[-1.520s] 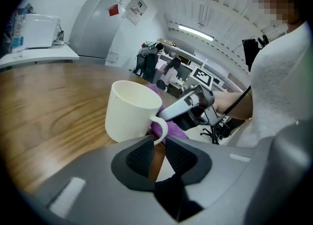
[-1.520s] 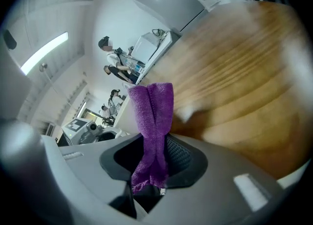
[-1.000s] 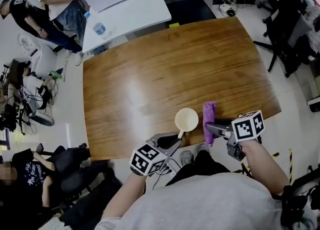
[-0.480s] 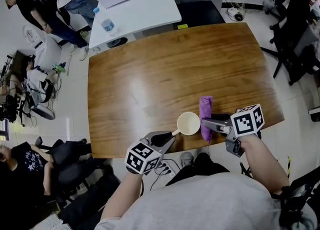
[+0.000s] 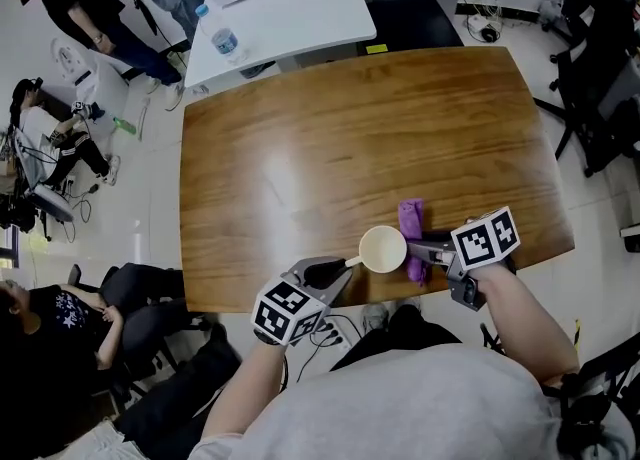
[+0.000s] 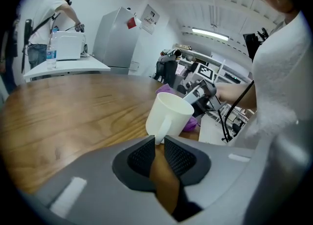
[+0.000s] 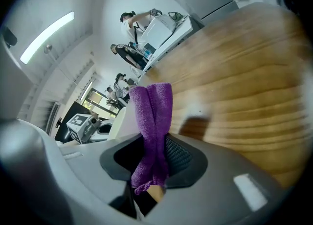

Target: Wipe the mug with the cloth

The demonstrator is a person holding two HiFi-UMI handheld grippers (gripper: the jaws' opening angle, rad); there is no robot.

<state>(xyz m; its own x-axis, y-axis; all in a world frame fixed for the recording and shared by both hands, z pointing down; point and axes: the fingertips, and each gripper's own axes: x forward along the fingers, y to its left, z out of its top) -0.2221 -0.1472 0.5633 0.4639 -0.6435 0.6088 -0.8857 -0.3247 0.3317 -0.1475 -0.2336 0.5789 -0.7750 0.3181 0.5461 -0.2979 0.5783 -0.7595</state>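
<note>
A cream mug (image 5: pixel 382 248) is at the near edge of the wooden table (image 5: pixel 300 148). My left gripper (image 5: pixel 345 266) is shut on its handle; in the left gripper view the pads (image 6: pixel 146 151) pinch the handle just below the mug (image 6: pixel 168 114). Right beside the mug, on its right, is a purple cloth (image 5: pixel 411 220). My right gripper (image 5: pixel 420 251) is shut on the cloth's near end. In the right gripper view the folded cloth (image 7: pixel 154 114) runs up from between the pads (image 7: pixel 177 156), over the tabletop. Whether cloth and mug touch, I cannot tell.
A white table (image 5: pixel 300 8) with a water bottle (image 5: pixel 224 43) stands beyond the far left corner. People stand and sit at the left. Office chairs are at the right (image 5: pixel 600 98) and lower left (image 5: pixel 150 333). The table's near edge is just under both grippers.
The mug and the cloth have come closer together near the table's front edge. The left jaws have tightened on the handle. The head camera has shifted a little.
</note>
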